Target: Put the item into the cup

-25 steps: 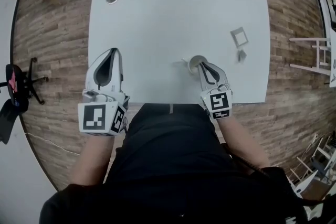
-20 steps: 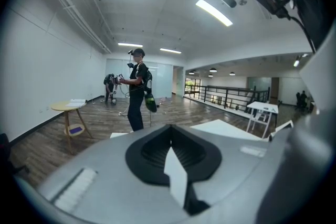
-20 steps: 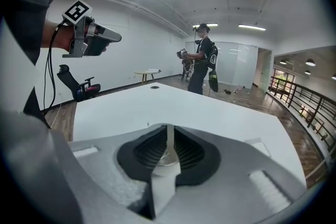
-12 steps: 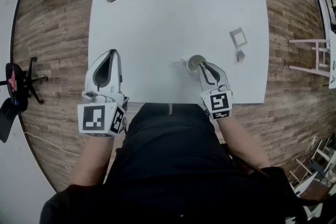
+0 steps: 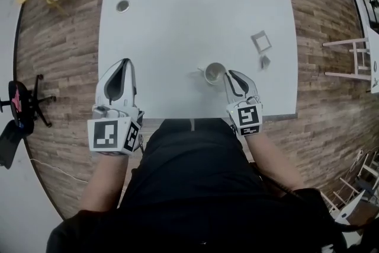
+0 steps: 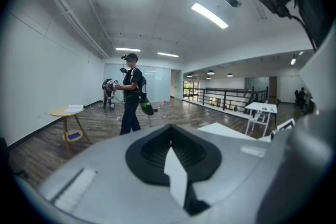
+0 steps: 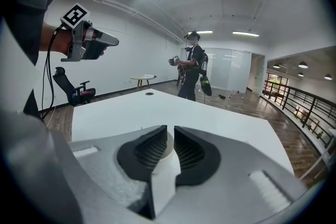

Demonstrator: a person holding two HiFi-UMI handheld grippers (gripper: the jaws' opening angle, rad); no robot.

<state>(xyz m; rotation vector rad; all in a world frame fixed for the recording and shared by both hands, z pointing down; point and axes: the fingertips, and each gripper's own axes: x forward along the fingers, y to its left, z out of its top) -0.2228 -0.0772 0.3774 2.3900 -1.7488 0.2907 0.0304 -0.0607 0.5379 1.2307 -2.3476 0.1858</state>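
A white cup [image 5: 214,73] with its handle to the left stands near the front edge of the white table [image 5: 177,32]. My right gripper [image 5: 230,73] sits just right of the cup's rim. Its jaws have just been opening and stand a narrow gap apart, with nothing between the pads. In the right gripper view, part of the cup [image 7: 167,150] shows beyond that gap of the right gripper [image 7: 170,132]. I cannot see what lies inside the cup. My left gripper [image 5: 124,63] hovers at the table's front left, shut and empty, as the left gripper [image 6: 171,131] view confirms.
A small square frame [image 5: 260,41] and a small grey piece [image 5: 265,61] lie on the table's right side. A round grommet [image 5: 122,6] is at the far left corner. A person [image 6: 131,94] walks beyond the table. An office chair [image 5: 21,101] stands on the left.
The right gripper's tips, over the cup's rim before, are now beside it on the right. The head view has shifted slightly, and a person's feet have appeared beyond the far table edge.
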